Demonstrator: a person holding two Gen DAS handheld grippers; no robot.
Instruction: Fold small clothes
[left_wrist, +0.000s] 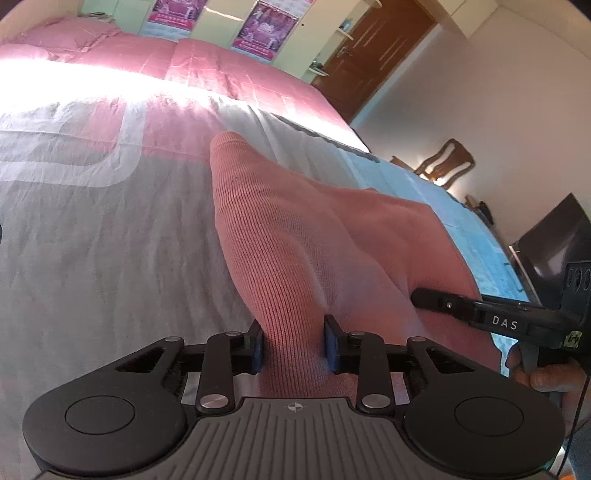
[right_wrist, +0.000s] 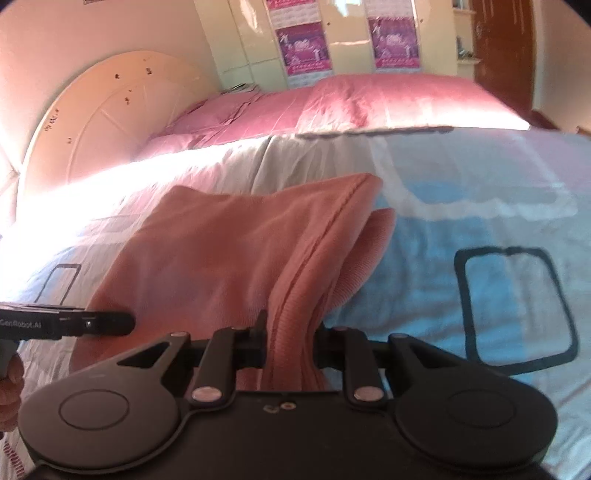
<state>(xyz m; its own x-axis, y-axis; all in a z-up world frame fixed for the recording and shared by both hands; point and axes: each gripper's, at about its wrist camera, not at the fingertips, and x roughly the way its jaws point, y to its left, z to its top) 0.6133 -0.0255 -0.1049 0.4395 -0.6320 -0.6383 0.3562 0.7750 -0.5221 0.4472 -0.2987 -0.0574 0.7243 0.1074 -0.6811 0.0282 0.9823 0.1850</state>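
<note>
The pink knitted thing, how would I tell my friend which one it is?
Find the big bed with its grey, white and blue patterned cover and a rosy quilt piled at the far side. On the patterned part, nearest the cameras, lies the pink knitted garment. It is the only ribbed, salmon-coloured cloth, and the left tool and right tool each pinch a bunch of it.

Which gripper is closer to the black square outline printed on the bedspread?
Right. The right gripper, pinching the pink knit garment, sits just beside the black square outline. The left gripper grips the garment's other side, farther away.
</note>
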